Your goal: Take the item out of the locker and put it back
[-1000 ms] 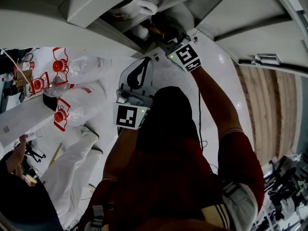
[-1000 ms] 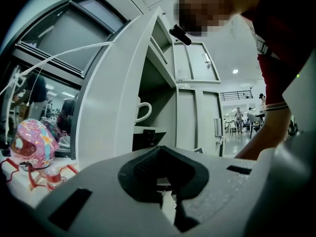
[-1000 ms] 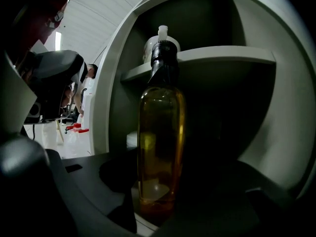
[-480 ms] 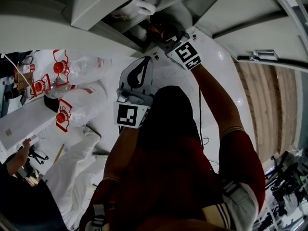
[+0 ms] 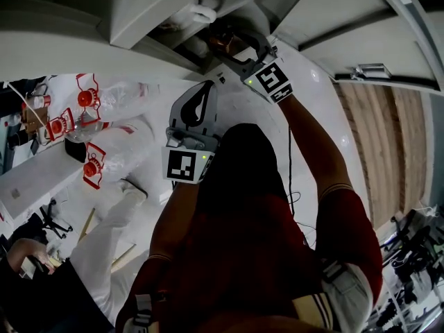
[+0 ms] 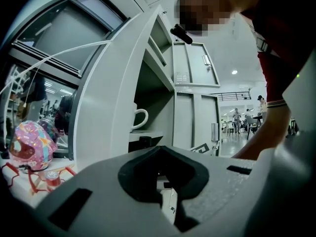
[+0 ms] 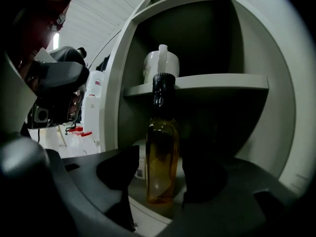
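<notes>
Locker point(image 7: 256, 83): one amber bottle point(image 7: 162, 157) below; one white mug point(image 7: 165, 63) above.

The bottle point(image 7: 162, 152) is smooth, glossy amber glass; the locker point(image 7: 252, 48) around it looks like matt grey painted metal.

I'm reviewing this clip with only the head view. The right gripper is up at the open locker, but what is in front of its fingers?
Observer: An upright bottle of amber liquid stands inside the locker, between the right gripper's fingers. They have just been opening and do not press it.
Operator: Anything else inside?
Observer: A white mug on the upper shelf, above the bottle.
Operator: Is the left gripper holding anything?
Observer: No. Its fingers are together, with nothing between them.
</notes>
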Tool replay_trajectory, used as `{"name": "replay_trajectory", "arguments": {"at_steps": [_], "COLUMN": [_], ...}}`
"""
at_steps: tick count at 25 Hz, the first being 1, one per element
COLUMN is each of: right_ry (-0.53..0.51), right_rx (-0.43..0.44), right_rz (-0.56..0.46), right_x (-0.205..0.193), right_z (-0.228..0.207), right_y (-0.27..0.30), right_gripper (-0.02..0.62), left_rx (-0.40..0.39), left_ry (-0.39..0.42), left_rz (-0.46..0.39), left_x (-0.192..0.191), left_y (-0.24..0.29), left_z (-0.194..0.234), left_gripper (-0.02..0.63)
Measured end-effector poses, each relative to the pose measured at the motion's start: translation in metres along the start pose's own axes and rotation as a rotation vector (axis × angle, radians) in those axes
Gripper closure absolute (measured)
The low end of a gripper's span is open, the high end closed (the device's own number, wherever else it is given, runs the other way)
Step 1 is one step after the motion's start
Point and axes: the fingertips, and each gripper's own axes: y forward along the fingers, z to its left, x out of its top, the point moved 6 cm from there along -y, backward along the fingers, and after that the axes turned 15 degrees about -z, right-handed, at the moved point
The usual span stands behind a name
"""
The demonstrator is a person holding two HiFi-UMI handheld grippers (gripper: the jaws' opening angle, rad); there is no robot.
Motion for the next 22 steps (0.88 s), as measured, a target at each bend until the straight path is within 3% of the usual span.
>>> {"name": "replay_trajectory", "arguments": {"at_steps": [10,22], "right_ry": [0.014,0.053], "right_rx": [-0.037,-0.089], "right_rz": [-0.004,-0.051], "right_x": [0.040,0.114], "right_z": [0.001,0.019], "right_y": [-0.022,-0.045], "right_gripper": [0.351,0.484], "left_rx": [-0.001,0.003], "left_ry": [-0.007,0.015], "left_rz": [-0.003,-0.002], "left_x": [0.028,0.078], "left_y": [0.009,0.011], "left_z": [-0.011,-0.021], "left_gripper": [0.600,0.600]}}
